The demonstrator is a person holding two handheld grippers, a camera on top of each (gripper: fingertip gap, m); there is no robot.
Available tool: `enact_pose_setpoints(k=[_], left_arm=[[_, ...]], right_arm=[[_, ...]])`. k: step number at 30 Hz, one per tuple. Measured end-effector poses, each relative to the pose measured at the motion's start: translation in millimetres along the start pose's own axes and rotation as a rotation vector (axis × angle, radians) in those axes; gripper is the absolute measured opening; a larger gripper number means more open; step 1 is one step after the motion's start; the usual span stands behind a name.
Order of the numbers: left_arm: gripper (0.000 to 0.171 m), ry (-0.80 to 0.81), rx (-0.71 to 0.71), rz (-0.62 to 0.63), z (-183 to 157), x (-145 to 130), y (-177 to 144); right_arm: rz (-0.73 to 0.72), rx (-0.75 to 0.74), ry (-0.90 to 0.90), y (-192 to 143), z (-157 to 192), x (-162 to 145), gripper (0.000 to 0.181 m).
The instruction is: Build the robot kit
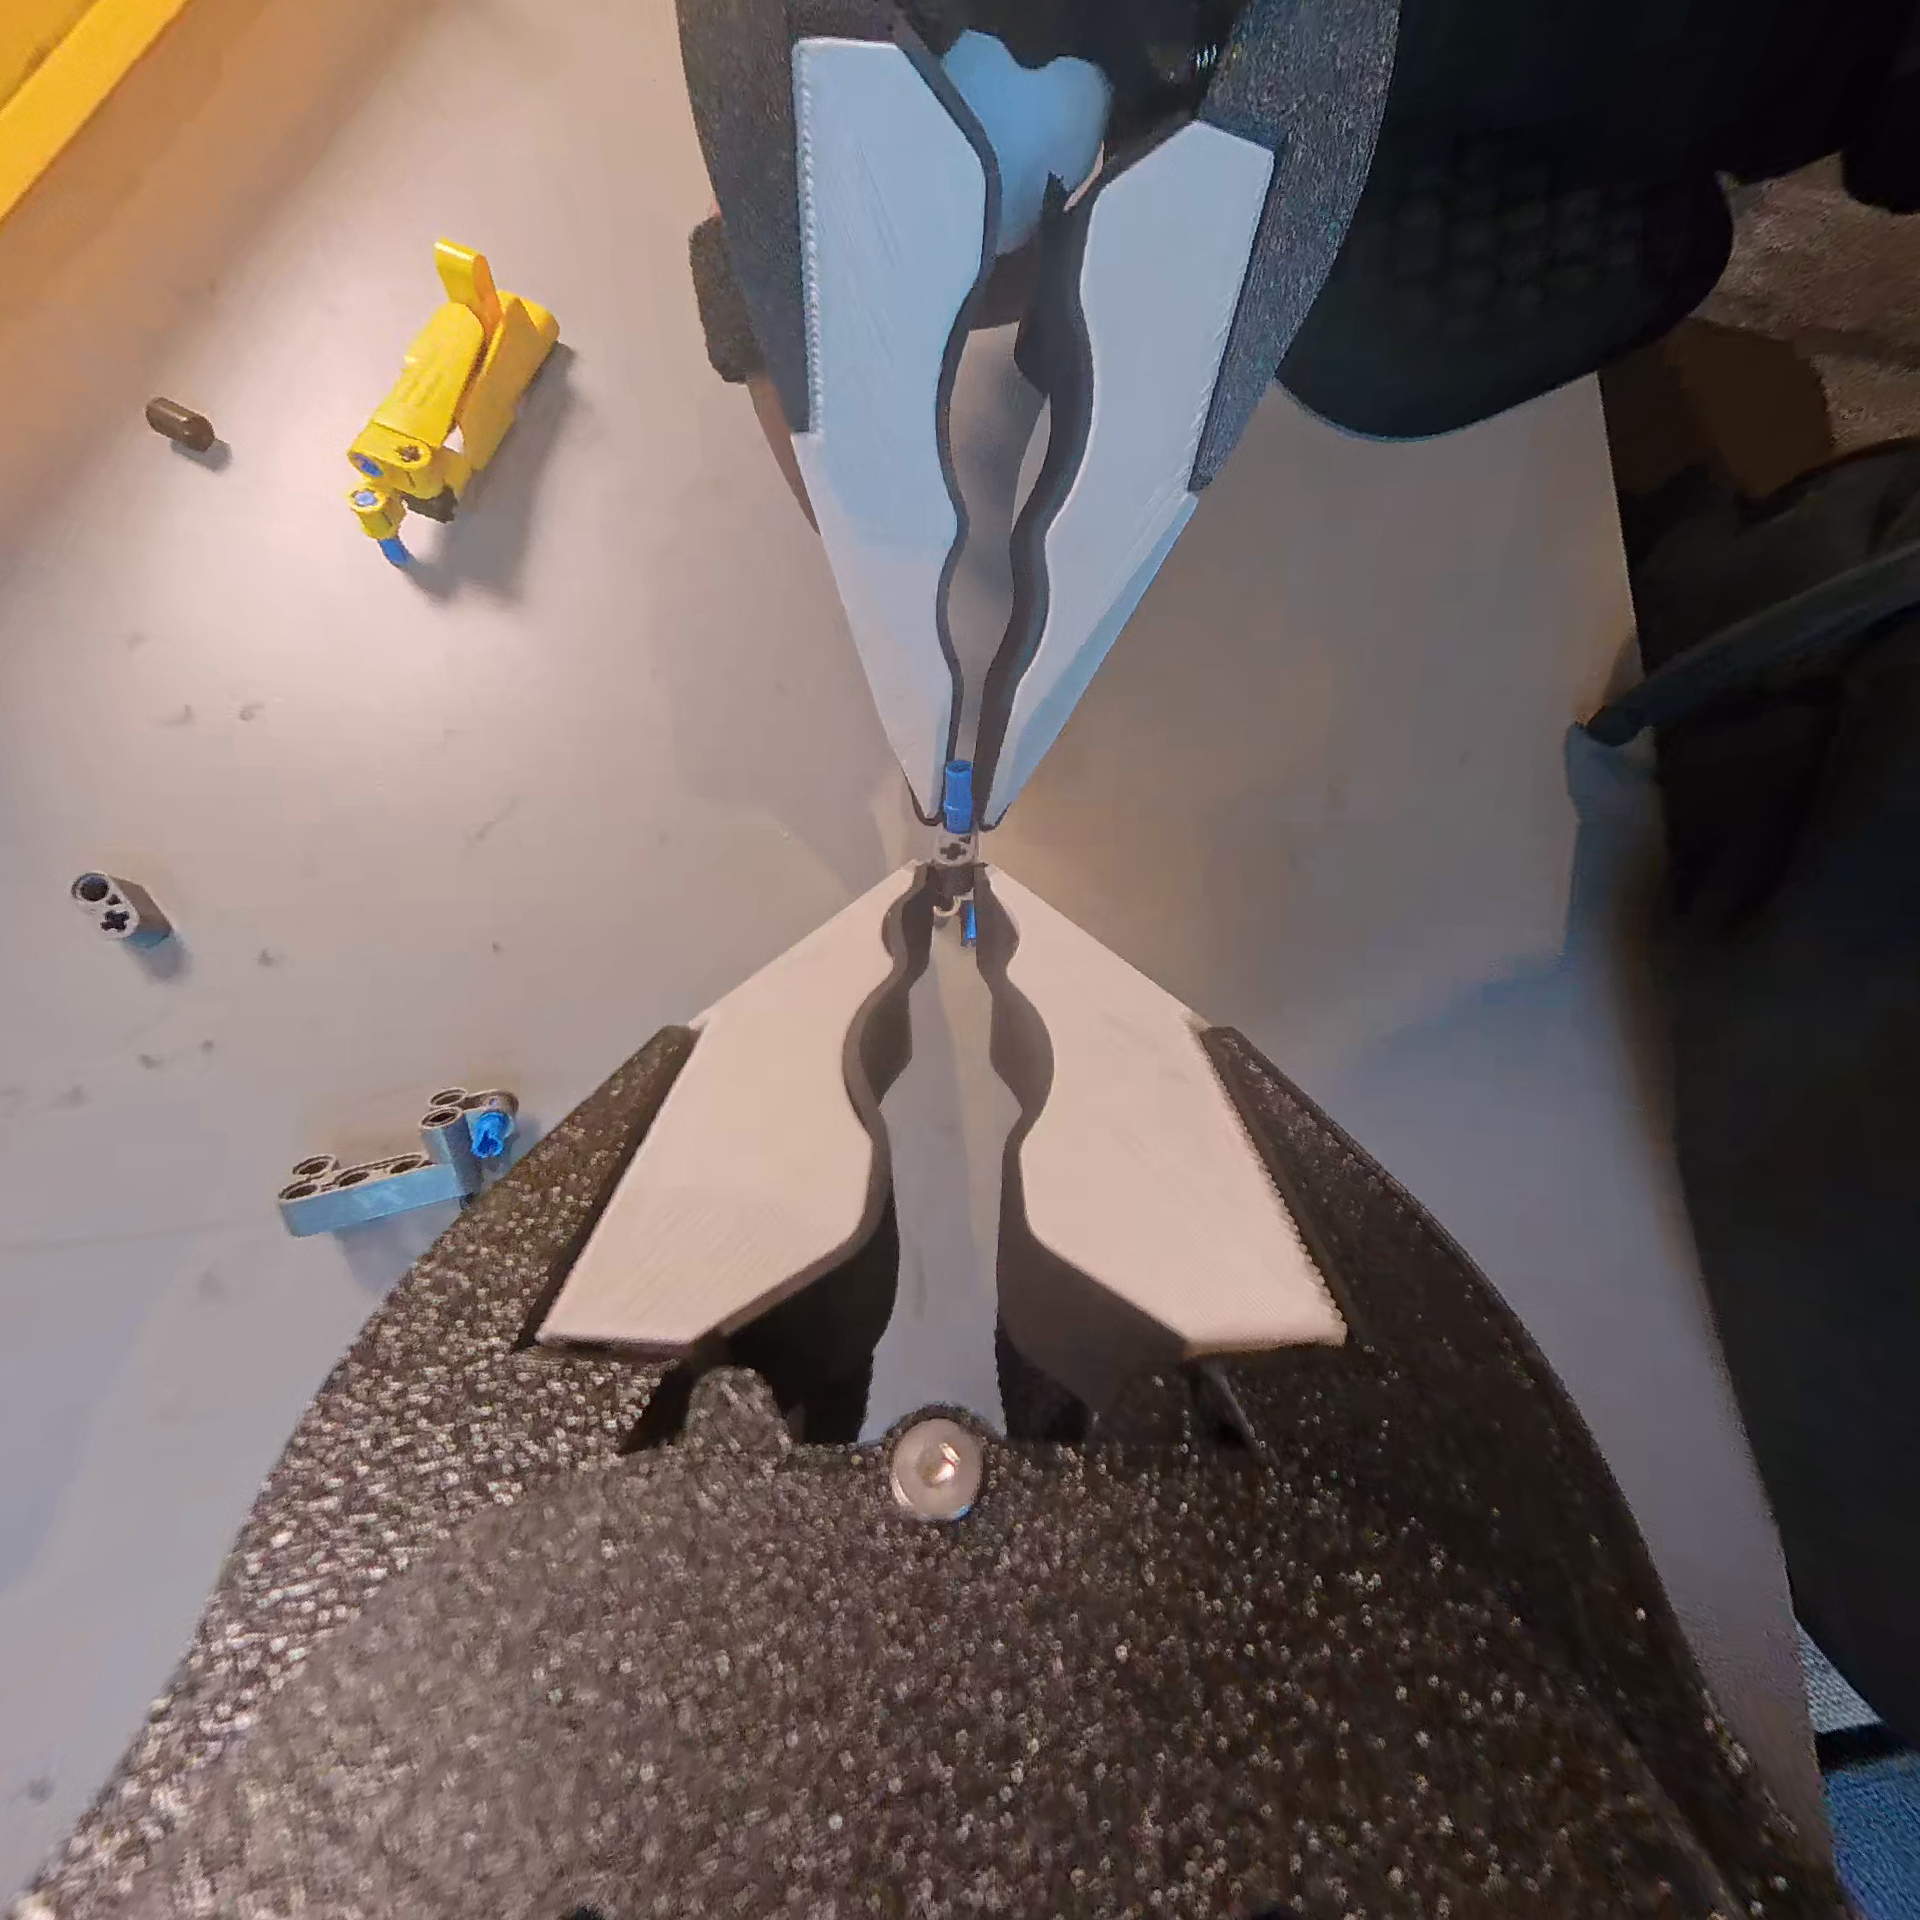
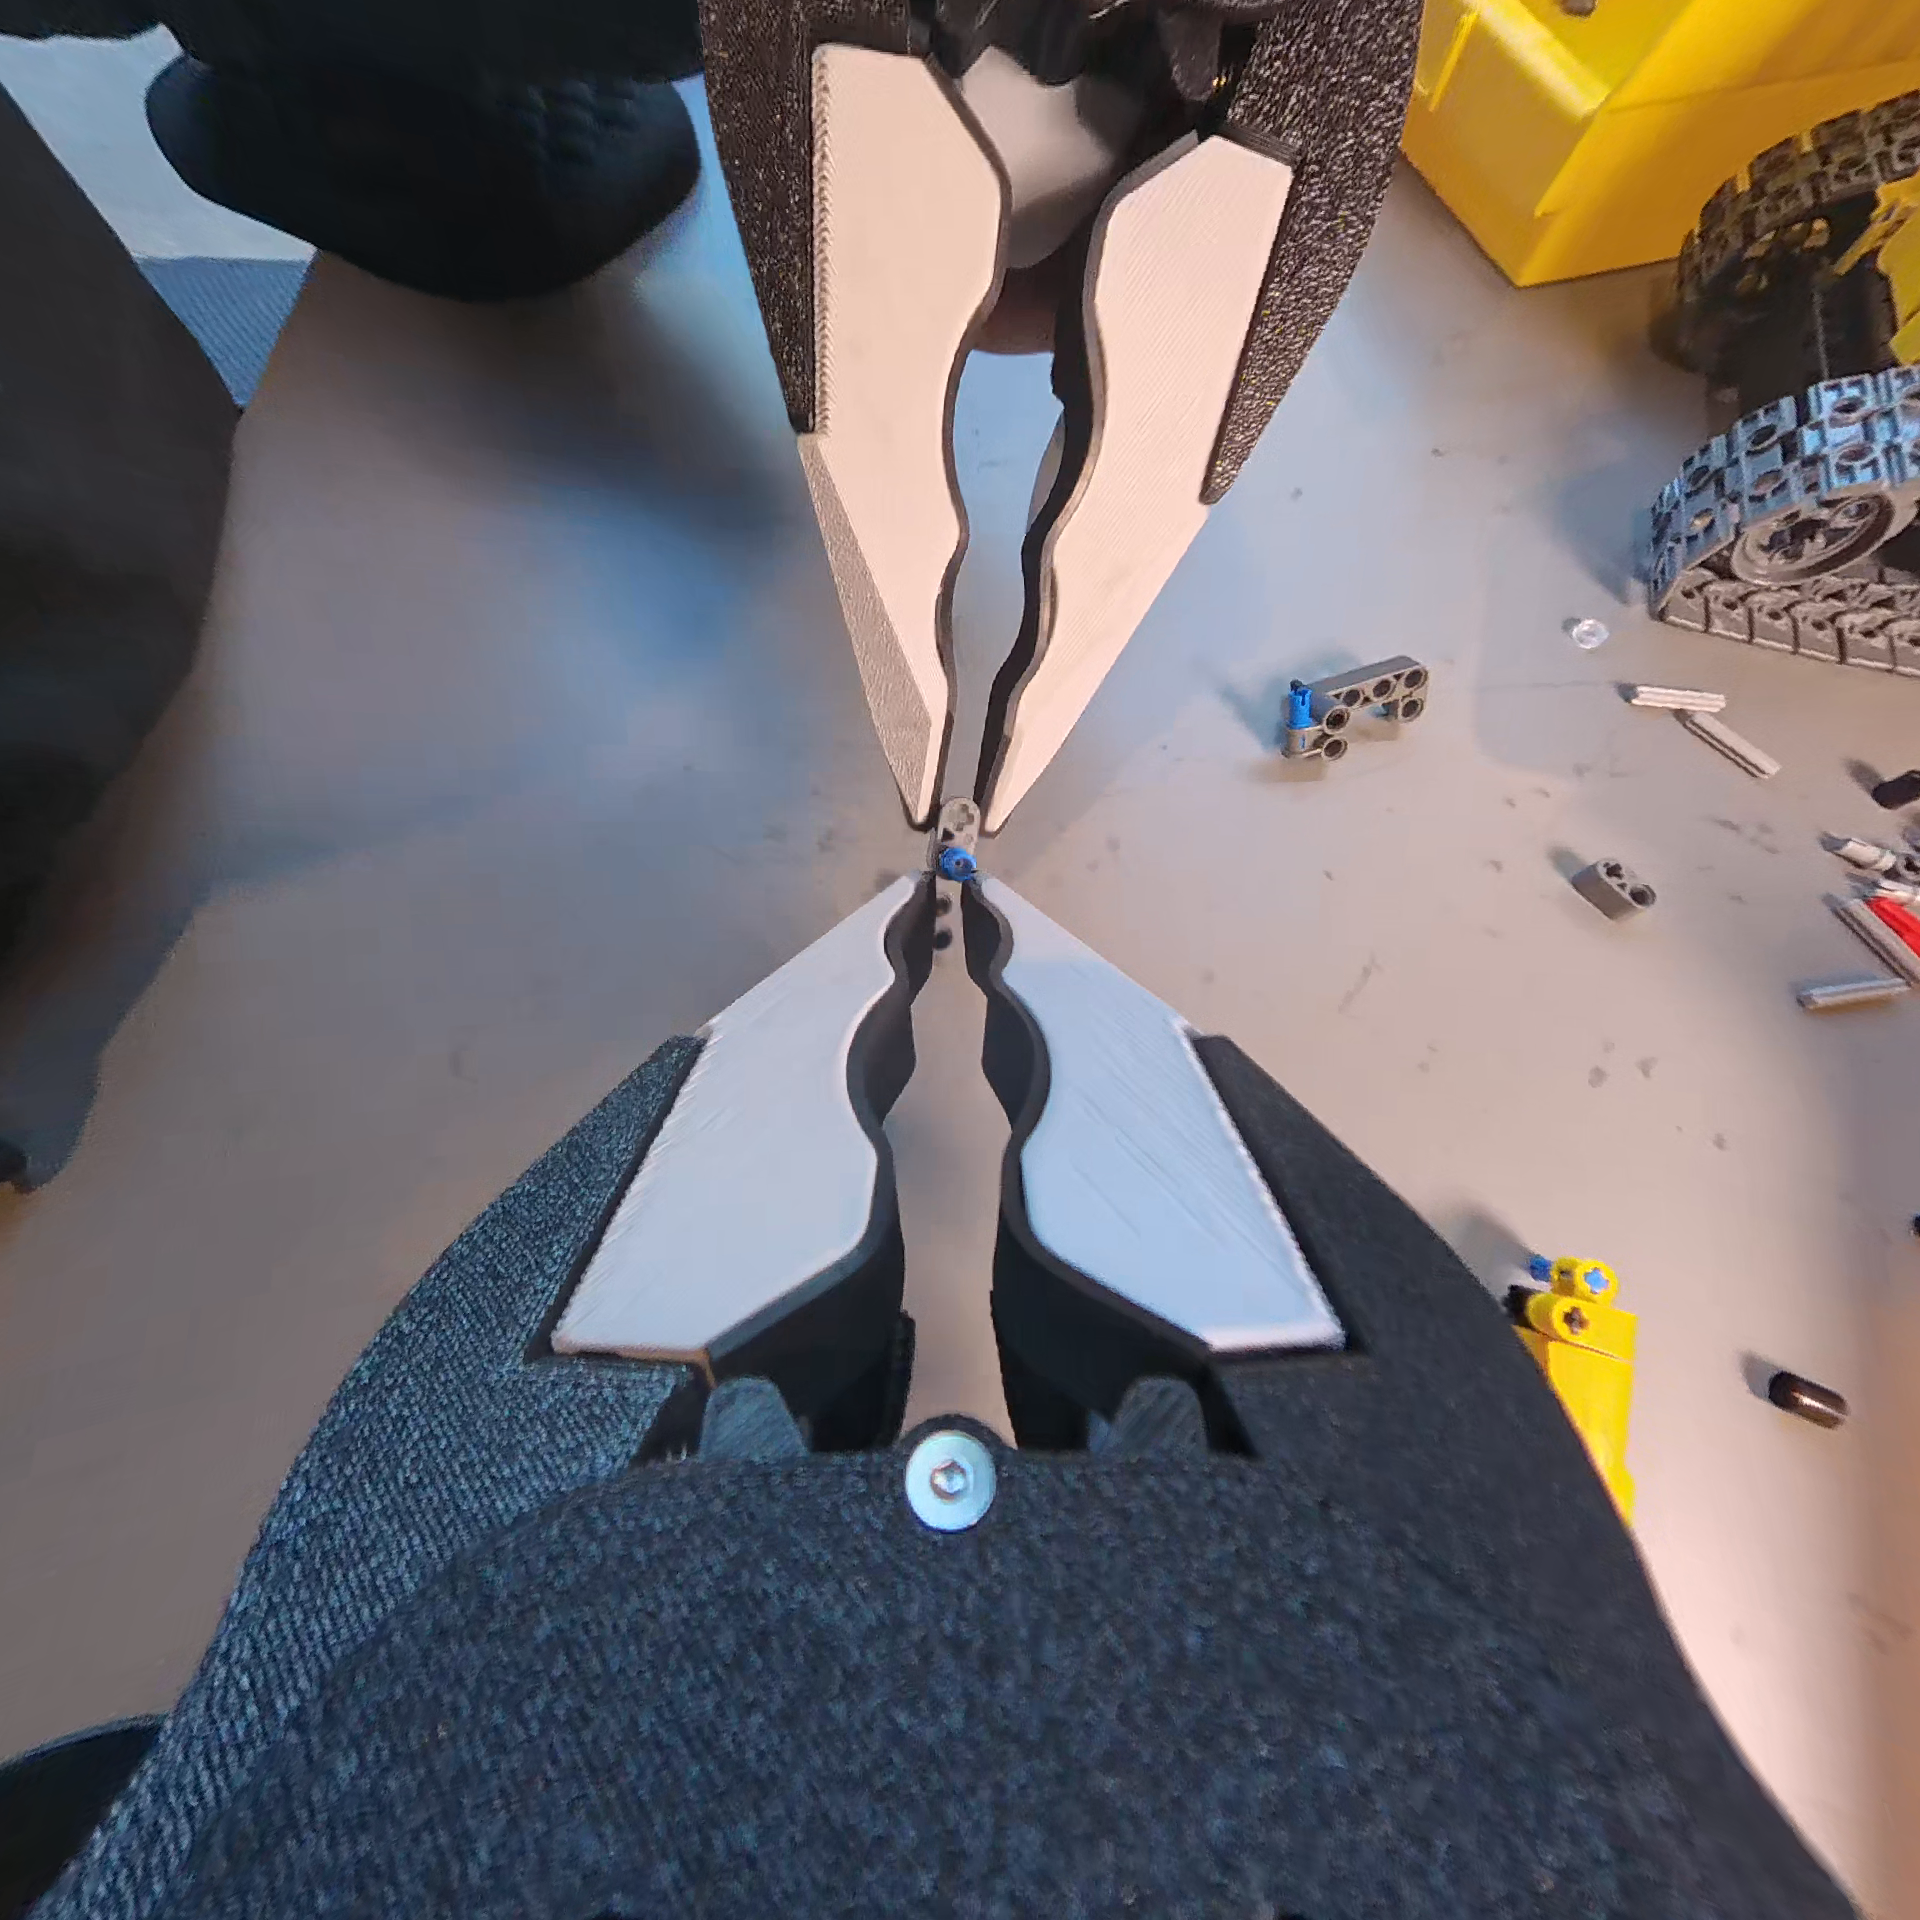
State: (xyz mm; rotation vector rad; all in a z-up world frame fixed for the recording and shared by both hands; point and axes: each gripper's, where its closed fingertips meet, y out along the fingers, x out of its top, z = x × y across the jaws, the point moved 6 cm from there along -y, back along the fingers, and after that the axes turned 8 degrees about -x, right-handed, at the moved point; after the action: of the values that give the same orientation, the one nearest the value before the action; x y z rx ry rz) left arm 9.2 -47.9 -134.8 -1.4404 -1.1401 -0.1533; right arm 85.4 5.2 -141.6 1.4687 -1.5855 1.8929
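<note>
Left tongs (image 1: 948,883): I see mine closed on a small grey connector (image 1: 954,850), tips pinching it above the counter (image 1: 520,779).
Right tongs (image 2: 948,871): mine are clamped on a blue pin (image 2: 954,860), meeting the left tongs tip to tip; from the left wrist they reach in from 12 o'clock.
Blue pin: it sits right against the grey connector; whether it is seated inside I cannot tell.
Left wrist view, 9 to 11 o'clock: a black bushing (image 1: 182,424), a loose grey connector piece (image 1: 123,906), a grey angled beam (image 1: 400,1164) carrying a blue peg, and a yellow assembly (image 1: 452,400), all lying apart on the counter.
Right wrist view, 1 to 3 o'clock: a tracked yellow model (image 2: 1808,416), with grey axles (image 2: 1704,727) scattered below it.
</note>
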Motion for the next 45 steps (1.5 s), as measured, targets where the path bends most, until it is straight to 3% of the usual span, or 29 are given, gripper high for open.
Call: enact_pose_setpoints(k=[10,26,45], left_arm=[[0.007,0.064,-0.067,-0.054,10,-6,6],[0.007,0.138,-0.14,-0.104,13,-14,11],[0.007,0.188,-0.134,0.024,14,-17,20]], right_arm=[[-0.022,-0.032,0.013,-6,-6,3,0.008],[0.131,0.039,0.033,2,-3,0,0.006],[0.381,0.019,0.032,13,2,6,0.004]])
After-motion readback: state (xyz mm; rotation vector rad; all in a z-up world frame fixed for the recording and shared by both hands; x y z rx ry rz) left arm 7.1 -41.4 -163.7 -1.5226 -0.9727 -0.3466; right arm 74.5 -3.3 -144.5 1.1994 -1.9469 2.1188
